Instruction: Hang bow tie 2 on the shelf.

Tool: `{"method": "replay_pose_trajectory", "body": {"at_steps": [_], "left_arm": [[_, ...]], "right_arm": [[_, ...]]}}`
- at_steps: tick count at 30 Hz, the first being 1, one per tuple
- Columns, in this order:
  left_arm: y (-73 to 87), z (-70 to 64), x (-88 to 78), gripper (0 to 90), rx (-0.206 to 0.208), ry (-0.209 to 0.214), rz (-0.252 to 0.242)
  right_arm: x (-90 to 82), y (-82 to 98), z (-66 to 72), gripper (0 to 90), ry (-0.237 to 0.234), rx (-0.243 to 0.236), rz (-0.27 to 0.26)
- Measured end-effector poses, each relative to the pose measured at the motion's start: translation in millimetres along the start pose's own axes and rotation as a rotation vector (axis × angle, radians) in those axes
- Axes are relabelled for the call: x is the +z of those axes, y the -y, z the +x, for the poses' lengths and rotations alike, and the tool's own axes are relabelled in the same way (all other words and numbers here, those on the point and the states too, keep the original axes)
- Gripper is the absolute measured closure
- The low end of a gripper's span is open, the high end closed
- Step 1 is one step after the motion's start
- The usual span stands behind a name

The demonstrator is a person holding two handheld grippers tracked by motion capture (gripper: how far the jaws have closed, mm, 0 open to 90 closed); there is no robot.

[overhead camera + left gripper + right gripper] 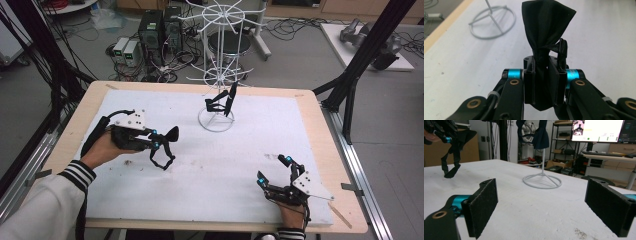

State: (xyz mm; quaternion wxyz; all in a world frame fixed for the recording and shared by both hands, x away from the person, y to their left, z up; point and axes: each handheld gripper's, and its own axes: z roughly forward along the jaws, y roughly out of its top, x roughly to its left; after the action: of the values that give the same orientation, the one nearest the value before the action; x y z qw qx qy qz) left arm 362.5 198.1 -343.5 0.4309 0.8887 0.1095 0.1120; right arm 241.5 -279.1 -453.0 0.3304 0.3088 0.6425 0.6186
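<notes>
My left gripper (159, 141) clamps a black eye mask (167, 145); my right gripper (274, 169) gapes apart. A white wire rack (218, 75) stands beyond, bearing another mask (222, 102).

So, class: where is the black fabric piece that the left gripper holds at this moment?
In the high view the black fabric piece hangs from the left gripper above the white mat's left half, left of the white wire rack.

Your stock: black cloth mask (545, 22), matt, soft, creased. White wire stand (218, 75), smooth painted metal. Tabletop (310, 107), pale wood edge under a matt white, lightly scuffed sheet. Right gripper (541, 207) fingers (484, 206), rough black padding.
</notes>
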Motion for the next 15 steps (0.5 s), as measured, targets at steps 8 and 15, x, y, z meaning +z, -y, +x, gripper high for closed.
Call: {"method": "replay_pose_trajectory", "body": {"at_steps": [8,15], "left_arm": [[-14.3,7.4,-8.3,76.3,-0.036,-0.06,-0.084],[-28.1,11.5,-10.3,76.3,-0.06,-0.092,-0.149]], "right_arm": [[2.1,-1.3,-1.4,10.7,0.011,0.024,-0.003],[2.9,-1.0,-3.4,10.7,0.016,0.023,-0.01]]}}
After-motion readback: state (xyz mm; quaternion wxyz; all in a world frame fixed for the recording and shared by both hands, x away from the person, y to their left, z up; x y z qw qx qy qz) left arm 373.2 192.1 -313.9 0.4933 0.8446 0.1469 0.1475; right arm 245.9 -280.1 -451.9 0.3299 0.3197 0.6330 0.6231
